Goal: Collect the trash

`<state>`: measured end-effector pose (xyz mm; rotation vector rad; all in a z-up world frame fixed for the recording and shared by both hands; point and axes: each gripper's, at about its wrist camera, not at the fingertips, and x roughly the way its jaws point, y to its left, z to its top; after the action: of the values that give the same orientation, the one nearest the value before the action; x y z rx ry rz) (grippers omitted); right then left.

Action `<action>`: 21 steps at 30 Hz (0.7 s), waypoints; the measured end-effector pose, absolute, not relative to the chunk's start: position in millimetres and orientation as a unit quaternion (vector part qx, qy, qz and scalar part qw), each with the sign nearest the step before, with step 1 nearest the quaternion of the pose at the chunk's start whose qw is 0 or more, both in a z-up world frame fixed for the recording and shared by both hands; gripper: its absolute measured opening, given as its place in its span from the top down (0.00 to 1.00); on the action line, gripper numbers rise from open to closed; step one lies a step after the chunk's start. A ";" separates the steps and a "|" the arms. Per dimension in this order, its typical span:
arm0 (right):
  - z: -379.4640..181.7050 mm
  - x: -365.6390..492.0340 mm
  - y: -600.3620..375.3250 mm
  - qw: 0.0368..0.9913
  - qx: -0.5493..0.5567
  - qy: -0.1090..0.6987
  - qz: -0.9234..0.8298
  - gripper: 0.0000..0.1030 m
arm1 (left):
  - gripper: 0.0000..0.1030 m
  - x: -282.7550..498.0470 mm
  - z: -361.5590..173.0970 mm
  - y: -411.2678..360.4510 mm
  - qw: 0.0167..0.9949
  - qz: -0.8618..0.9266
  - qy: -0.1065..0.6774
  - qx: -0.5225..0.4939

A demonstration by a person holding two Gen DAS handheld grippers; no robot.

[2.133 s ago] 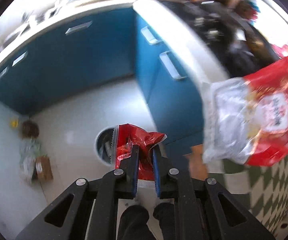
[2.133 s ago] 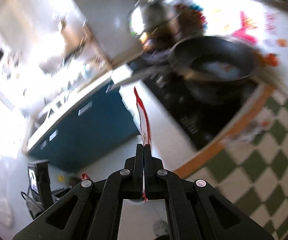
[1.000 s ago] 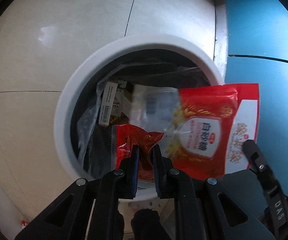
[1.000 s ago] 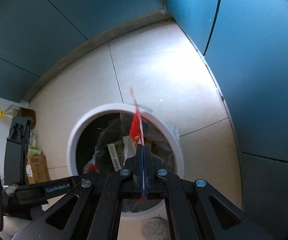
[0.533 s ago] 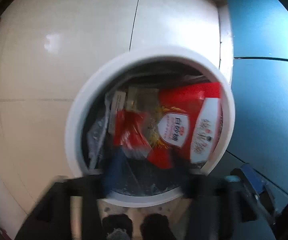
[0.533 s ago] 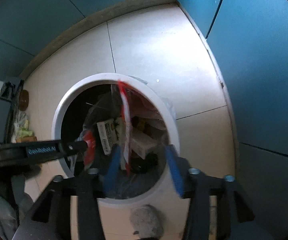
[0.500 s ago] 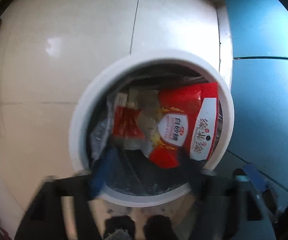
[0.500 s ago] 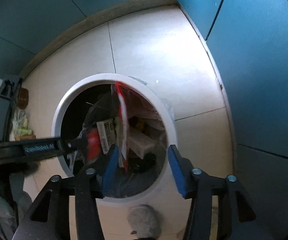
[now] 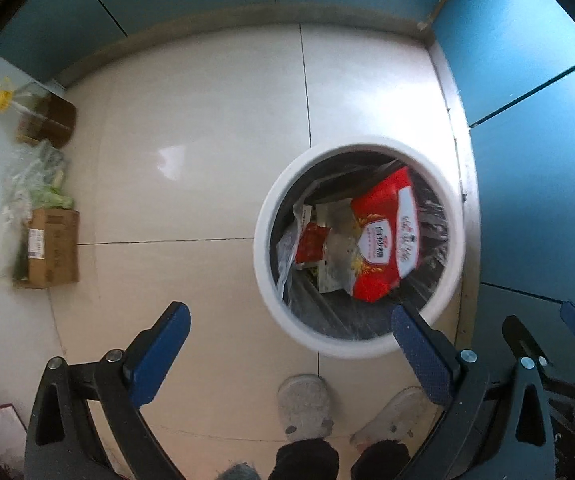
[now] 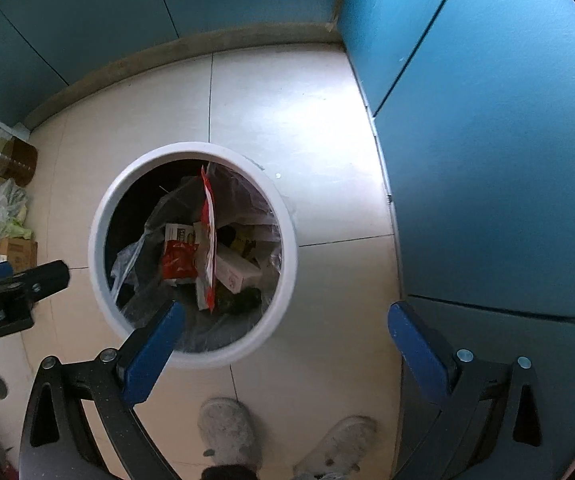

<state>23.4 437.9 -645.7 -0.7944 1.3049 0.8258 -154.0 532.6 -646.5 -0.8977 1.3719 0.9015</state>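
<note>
large red and white snack bag [image 9: 387, 240] and small crumpled red wrapper [image 9: 310, 243] inside round white trash bin [image 9: 263, 236] among cartons, left gripper [image 9: 287, 354] and right gripper [image 10: 283, 350] just opened wide, released, empty

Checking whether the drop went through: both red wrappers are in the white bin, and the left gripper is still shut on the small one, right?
Not quite. The left gripper is open and empty; its jaws have just been opening. The left wrist view shows the small red wrapper lying in the white bin beside the large red bag. The rest holds.
</note>
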 end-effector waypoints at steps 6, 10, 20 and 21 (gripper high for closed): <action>-551.2 15.6 417.0 0.664 -0.353 0.545 0.370 0.00 | 0.00 -155.2 -559.3 506.5 0.610 0.405 0.568 -0.377; -474.4 6.9 400.1 0.672 -0.351 0.531 0.378 0.00 | 0.00 -162.0 -485.4 489.3 0.627 0.410 0.551 -0.368; -242.5 -16.5 329.2 0.709 -0.299 0.490 0.411 0.00 | 0.00 -185.6 -293.2 416.7 0.682 0.425 0.499 -0.326; -227.0 -18.0 321.1 0.712 -0.292 0.487 0.414 0.00 | 0.00 -188.3 -279.3 408.5 0.685 0.429 0.493 -0.323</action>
<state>-18.0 321.1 -227.0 -0.6483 1.0790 0.9184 -188.3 408.5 -279.3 -0.7248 1.1049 0.9604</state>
